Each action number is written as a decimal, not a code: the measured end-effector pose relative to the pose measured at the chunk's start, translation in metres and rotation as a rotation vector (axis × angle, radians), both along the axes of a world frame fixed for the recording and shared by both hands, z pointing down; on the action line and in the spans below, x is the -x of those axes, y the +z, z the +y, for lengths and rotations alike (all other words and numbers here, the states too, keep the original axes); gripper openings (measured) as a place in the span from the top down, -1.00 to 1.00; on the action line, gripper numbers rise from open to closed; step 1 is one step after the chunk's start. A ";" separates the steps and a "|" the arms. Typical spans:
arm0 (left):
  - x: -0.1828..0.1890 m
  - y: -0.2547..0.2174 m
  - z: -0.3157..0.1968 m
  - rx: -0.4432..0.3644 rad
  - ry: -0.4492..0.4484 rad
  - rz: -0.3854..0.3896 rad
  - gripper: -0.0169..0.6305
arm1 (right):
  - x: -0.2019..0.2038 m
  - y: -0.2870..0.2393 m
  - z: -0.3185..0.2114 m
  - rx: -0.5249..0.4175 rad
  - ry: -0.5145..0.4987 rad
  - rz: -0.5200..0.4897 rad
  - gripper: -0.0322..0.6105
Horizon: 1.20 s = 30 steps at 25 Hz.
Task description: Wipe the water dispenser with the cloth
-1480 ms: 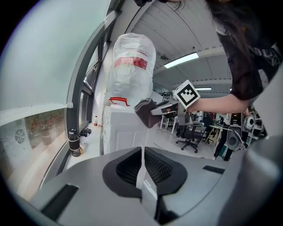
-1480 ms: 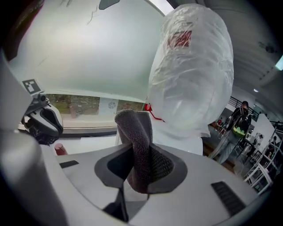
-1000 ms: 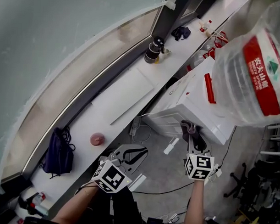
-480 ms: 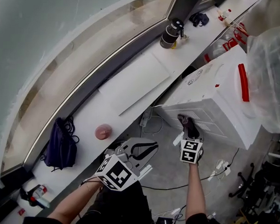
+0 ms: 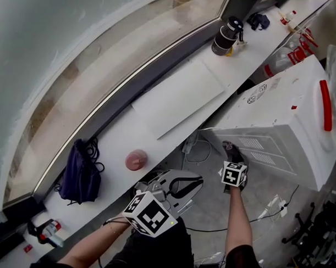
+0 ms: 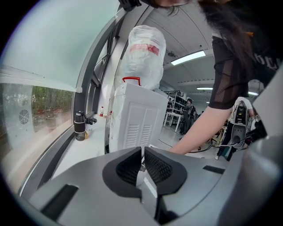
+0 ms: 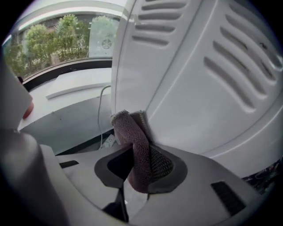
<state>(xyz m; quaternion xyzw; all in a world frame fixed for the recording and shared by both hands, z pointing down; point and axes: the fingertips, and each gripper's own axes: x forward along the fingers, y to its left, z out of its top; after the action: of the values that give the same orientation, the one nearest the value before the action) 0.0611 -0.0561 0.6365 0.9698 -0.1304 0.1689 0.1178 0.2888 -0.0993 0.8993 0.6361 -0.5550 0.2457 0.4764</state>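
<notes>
Mauve terry cloth (image 7: 132,132), folded over and pinched hard in the right gripper (image 7: 142,156), bunched end poking past the jaws and pressed up against the white louvred panel of the water dispenser (image 7: 199,88), right by its corner edge and low down. Looks like mid-wipe to me, working the lower part of that vented side, with plenty of panel above left to cover (can't really tell clean from dirty here, mind). Over on the other side, left gripper (image 6: 142,164) hanging back, jaws pressed together or near enough, nothing between them, aimed loosely at the dispenser from well apart and doing no work. Further out: big water bottle (image 6: 142,48) sitting on top of the dispenser, red handle (image 5: 325,106) up by the top edge, and a tangle of cables (image 5: 196,155) on the floor just beside the base. Beyond that, long white surface (image 5: 118,151) running along the window, carrying a flat white board (image 5: 177,98), a pink roundish thing (image 5: 136,159), a dark bag (image 5: 78,171) and a dark cylinder (image 5: 225,36) further along. Next move, probably: keep the pinch firm, keep the cloth flat on the plastic, and drag up or along across the louvres without letting the slats snag the fold. Worth steering clear of those cables near the base too.
</notes>
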 end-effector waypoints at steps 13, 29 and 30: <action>-0.003 -0.032 0.002 0.003 0.034 -0.017 0.87 | 0.020 -0.135 0.014 -0.181 -0.029 -0.106 0.60; -0.062 -0.108 0.025 -0.032 0.169 0.010 0.87 | -0.033 -0.431 0.082 -0.448 -0.107 0.065 0.60; -0.064 -0.109 0.027 -0.032 0.175 0.010 0.87 | -0.034 -0.440 0.082 -0.460 -0.117 0.083 0.60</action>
<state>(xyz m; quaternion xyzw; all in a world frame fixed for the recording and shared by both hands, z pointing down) 0.1247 -0.0288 0.5276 0.9801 -0.0472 0.1717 0.0878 0.3230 -0.0172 0.4594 0.7042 -0.6121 0.0587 0.3550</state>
